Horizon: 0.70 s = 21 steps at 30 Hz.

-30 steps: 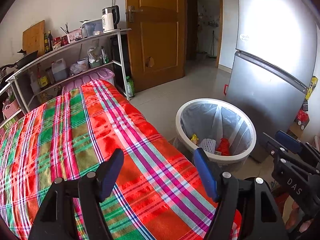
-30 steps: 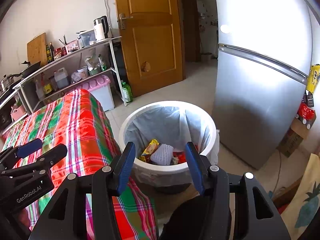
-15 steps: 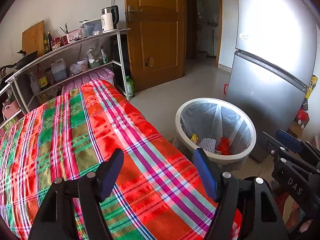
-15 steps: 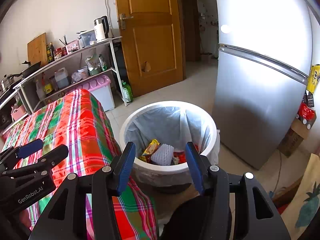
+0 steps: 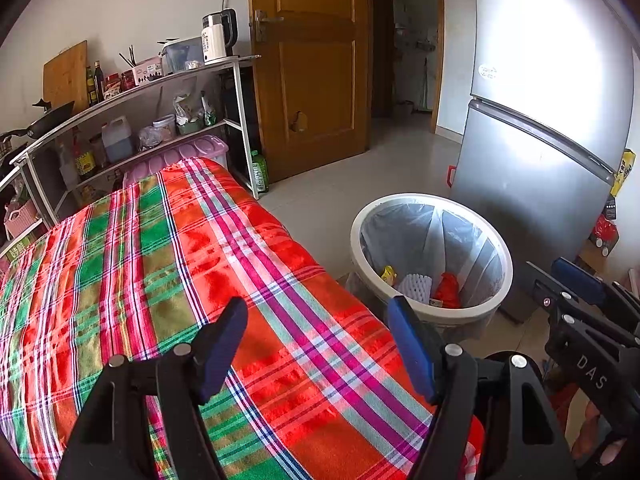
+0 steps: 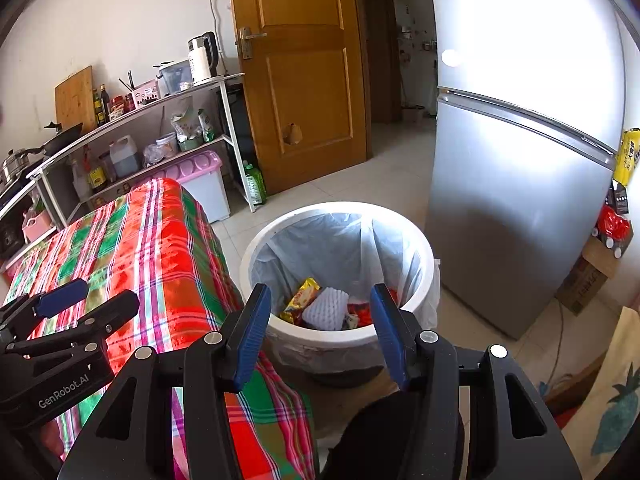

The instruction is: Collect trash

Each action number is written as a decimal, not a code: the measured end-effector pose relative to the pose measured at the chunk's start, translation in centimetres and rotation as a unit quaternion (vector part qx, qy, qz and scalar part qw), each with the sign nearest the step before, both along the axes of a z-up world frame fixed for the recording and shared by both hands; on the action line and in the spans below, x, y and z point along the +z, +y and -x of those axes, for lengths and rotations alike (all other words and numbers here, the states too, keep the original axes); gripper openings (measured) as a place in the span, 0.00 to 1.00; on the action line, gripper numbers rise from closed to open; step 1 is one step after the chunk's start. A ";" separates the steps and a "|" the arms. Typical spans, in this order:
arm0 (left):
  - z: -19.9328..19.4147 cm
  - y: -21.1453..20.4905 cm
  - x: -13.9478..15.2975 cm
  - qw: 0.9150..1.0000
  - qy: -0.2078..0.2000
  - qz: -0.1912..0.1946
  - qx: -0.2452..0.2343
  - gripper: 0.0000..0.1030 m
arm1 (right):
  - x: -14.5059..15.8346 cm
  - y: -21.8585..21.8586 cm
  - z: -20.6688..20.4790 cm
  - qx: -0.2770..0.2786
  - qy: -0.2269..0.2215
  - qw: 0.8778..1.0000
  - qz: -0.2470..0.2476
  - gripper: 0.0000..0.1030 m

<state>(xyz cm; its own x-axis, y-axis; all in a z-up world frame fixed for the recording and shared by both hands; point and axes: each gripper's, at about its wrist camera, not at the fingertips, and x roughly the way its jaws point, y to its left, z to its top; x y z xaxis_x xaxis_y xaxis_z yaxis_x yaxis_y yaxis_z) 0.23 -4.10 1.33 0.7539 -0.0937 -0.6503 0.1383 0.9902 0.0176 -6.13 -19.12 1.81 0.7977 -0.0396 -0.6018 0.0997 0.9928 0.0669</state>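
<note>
Bin [image 6: 264,256]: on floor beside the cloth-covered surface [image 5: 160,264], wrappers [image 6: 300,300] inside | Your left gripper [image 5: 316,344]: fingers wide, empty, over surface | Your right gripper [image 6: 320,328]: fingers wide, empty, before bin | Risk: liner [image 6: 340,244] snagging if you reach in.
</note>
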 end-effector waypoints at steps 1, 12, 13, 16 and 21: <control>0.0 0.0 0.0 1.000 0.000 0.000 -0.001 0.72 | 0.0 0.0 0.0 0.000 0.000 1.000 0.000 0.51; 0.0 0.0 0.0 1.000 0.001 -0.001 -0.001 0.72 | 0.0 0.0 0.1 -0.002 -0.002 1.000 -0.002 0.51; 0.0 0.0 0.0 1.000 0.001 -0.001 -0.001 0.72 | -0.1 0.0 0.1 -0.002 -0.001 1.000 -0.001 0.51; 0.1 0.0 0.0 1.000 0.001 -0.001 -0.001 0.72 | 0.0 0.0 0.2 -0.001 -0.001 1.000 -0.001 0.51; 0.0 0.1 0.0 1.000 0.001 0.000 -0.002 0.72 | 0.0 0.0 0.4 -0.001 -0.002 1.000 -0.001 0.51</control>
<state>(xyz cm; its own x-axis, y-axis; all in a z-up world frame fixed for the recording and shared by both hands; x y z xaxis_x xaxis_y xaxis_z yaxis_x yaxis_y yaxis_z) 0.21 -4.02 1.30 0.7523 -0.0964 -0.6518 0.1415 0.9898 0.0170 -6.49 -19.10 1.79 0.7998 -0.0398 -0.5989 0.1018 0.9923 0.0699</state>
